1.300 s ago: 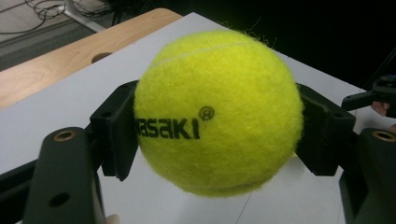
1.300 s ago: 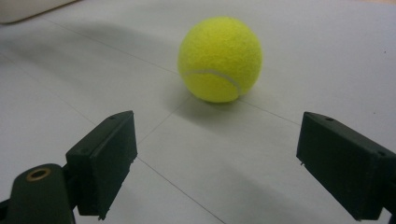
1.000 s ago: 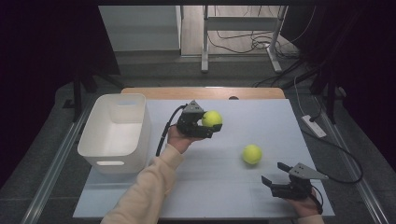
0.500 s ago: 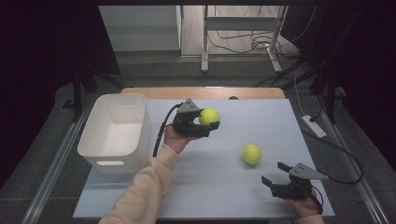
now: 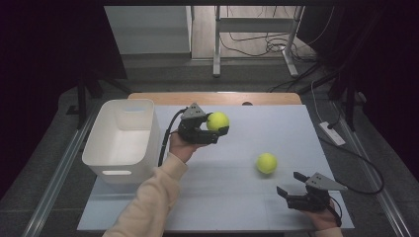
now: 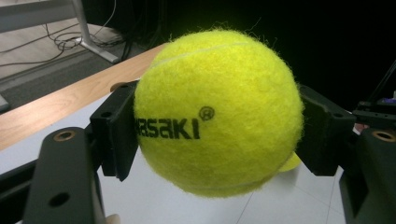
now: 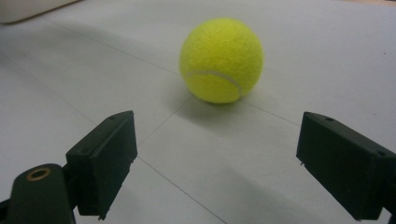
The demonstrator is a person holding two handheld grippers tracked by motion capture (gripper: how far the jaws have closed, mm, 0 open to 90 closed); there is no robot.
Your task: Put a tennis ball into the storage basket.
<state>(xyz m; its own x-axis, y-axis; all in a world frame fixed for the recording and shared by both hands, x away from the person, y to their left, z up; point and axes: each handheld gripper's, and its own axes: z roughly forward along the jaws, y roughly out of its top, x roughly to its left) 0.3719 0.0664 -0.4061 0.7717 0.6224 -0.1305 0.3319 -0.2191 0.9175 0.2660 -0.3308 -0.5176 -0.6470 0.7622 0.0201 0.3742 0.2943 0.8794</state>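
Observation:
My left gripper [image 5: 217, 128] is shut on a yellow tennis ball [image 5: 217, 120], held above the table just right of the white bin [image 5: 121, 140]. In the left gripper view the ball [image 6: 218, 112] sits squeezed between both black pads [image 6: 119, 135]. A second tennis ball [image 5: 266, 162] rests on the table's right half. My right gripper [image 5: 290, 185] lies low near the front right corner, open, with that ball [image 7: 221, 59] a short way ahead of its jaws and apart from them.
The white bin stands at the table's left side and looks bare inside. A wooden strip [image 5: 215, 98] edges the far side of the grey-blue tabletop [image 5: 232, 197]. Cables and a desk frame lie on the floor beyond.
The left gripper has carried its ball slightly up and toward the bin. The right gripper and the loose ball have stayed where they were.

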